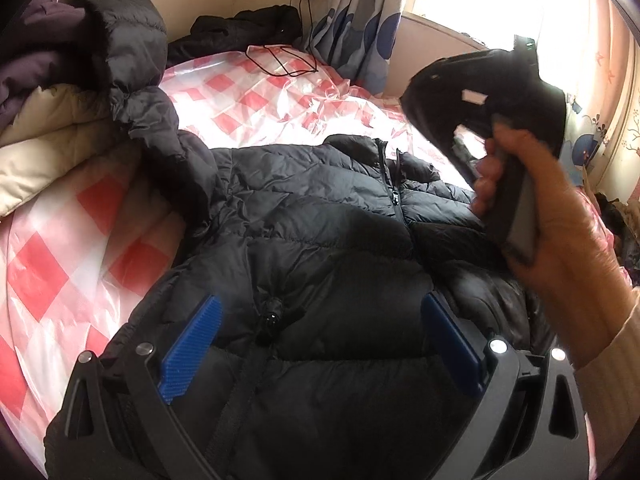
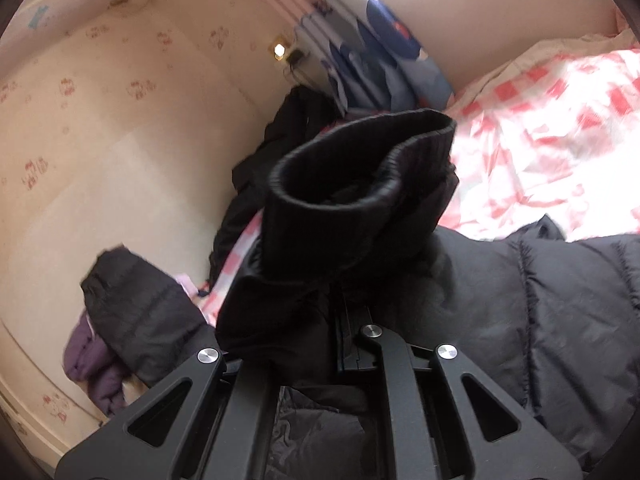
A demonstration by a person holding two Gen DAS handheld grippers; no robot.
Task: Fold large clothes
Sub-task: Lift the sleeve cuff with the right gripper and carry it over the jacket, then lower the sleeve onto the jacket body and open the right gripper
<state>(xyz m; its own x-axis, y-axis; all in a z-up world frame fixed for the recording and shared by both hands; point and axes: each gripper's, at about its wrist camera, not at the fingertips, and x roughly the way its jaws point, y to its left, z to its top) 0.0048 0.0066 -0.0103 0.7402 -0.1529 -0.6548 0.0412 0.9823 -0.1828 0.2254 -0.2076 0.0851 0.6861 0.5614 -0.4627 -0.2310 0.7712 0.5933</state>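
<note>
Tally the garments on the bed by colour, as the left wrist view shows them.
Black: 3, namely the spread puffer jacket, the jacket atop the pile, the garment by the wall
Purple: 1, in the pile
Cream: 1, under the pile
Total: 5

Bed (image 1: 60, 264) in red-checked plastic sheeting carries the black puffer jacket (image 1: 320, 240) spread flat, heaped clothes (image 1: 60, 92) alongside
</note>
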